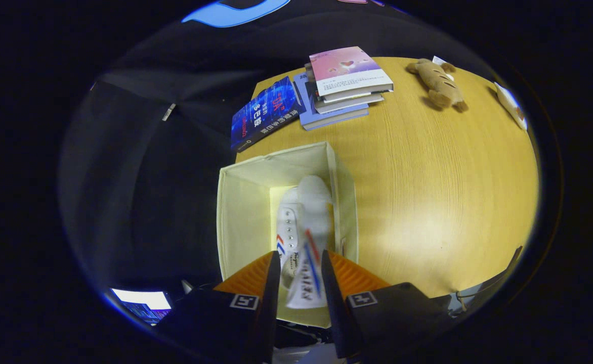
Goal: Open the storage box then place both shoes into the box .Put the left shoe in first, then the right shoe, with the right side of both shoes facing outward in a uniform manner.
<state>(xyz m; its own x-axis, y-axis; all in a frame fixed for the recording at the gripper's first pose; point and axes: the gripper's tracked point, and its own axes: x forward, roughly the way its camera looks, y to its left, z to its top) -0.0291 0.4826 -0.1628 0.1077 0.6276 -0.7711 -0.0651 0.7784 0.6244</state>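
- While the wooden bench (428,192) spreads widest under everything, the work sits at its near left edge, by the black cloth wall.
- On that edge stands the storage box (241,212), cream fabric, open at the top, so the opening step looks done.
- Beyond the box lie a blue book (263,114) hanging partly off the bench edge and a stack of books (347,83) just beside it; a plush toy (438,83) rests well apart to the right (none of it is in the way).
- Inside the box a white shoe (289,222) with red and blue stripes lies along the right wall, toe pointing away.
- A second white shoe (309,273) hangs over the box's near end, its heel part between the fingers.
- Both fingers of the claw (300,283) appear to press on this shoe, narrow, holding it from either side.
- Judged from this, the left shoe is already in and the right shoe is being placed.
- Next calls for lowering the held shoe beside the first, striped side facing the same way, then opening the claw; I cannot tell how much floor room remains.
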